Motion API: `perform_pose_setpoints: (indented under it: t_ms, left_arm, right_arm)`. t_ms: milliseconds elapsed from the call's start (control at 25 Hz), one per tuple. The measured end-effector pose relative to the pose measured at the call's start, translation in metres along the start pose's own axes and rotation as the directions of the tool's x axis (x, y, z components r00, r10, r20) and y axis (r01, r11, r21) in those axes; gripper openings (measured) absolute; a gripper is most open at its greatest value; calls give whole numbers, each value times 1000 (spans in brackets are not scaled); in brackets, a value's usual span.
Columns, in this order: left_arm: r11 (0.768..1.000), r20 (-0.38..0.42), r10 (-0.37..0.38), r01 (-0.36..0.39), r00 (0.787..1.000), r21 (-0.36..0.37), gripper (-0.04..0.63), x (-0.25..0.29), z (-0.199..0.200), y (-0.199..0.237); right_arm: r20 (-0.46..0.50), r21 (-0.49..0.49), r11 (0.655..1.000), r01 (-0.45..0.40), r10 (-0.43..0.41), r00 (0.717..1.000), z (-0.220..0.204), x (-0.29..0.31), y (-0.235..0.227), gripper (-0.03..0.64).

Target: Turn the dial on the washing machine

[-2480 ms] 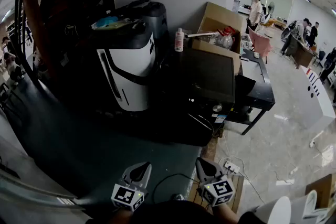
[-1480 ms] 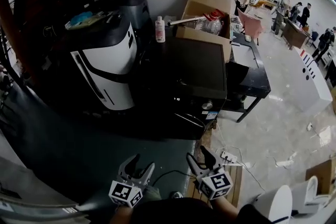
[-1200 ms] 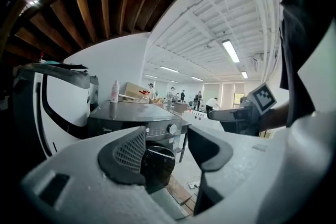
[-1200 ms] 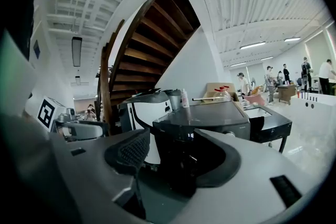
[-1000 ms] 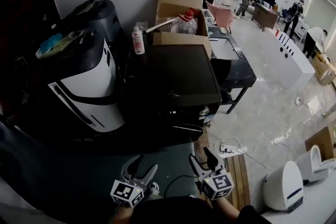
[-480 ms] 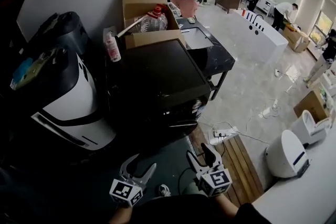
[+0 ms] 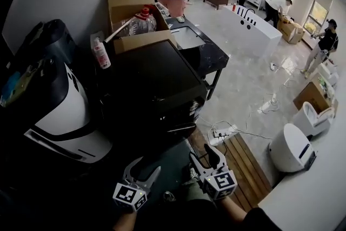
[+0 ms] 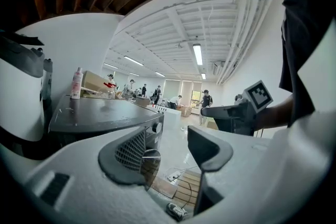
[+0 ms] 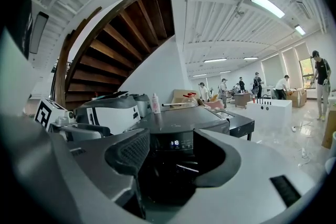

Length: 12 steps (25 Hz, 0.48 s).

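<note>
The dark washing machine (image 7: 157,84) stands in the middle of the head view, its front panel facing me. Its round dial (image 8: 155,126) shows at the panel's right end in the left gripper view. The lit display (image 9: 175,142) shows between the jaws in the right gripper view, where the dial is hidden. My left gripper (image 7: 144,166) and right gripper (image 7: 201,153) hover low in front of the machine and well short of it. Both are open with nothing between their fingers.
A white and black appliance (image 7: 59,111) stands left of the washer. Behind the washer are a spray bottle (image 7: 100,54) and a cardboard box (image 7: 132,8). A black table (image 7: 203,51) adjoins on the right. A power strip with cables (image 7: 221,132) lies on the floor by wooden planks (image 7: 243,165).
The head view has swung to the right, bringing the floor and the room on the right into view. Both grippers have stayed low in front and turned with it.
</note>
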<state>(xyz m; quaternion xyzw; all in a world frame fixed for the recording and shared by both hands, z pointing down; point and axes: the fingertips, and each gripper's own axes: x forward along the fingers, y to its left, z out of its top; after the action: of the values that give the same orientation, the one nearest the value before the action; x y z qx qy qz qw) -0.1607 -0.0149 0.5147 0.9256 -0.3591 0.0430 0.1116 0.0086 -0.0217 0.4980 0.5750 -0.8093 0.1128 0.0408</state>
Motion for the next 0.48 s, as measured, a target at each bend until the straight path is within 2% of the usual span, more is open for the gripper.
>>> perform_pose_setpoints:
  t_ms: [320,480]
  left_arm:
    - [1000,-6,25,-25,1000,-4,242,30,5,8]
    - [999,-7,35,-35,999,-9,242,53,11,12]
  right_arm:
    - [-28,4,1000,-5,5,1000,1,20,-30,239]
    - [-53,-25,1000,-9,7,999,-1,37,-55,241]
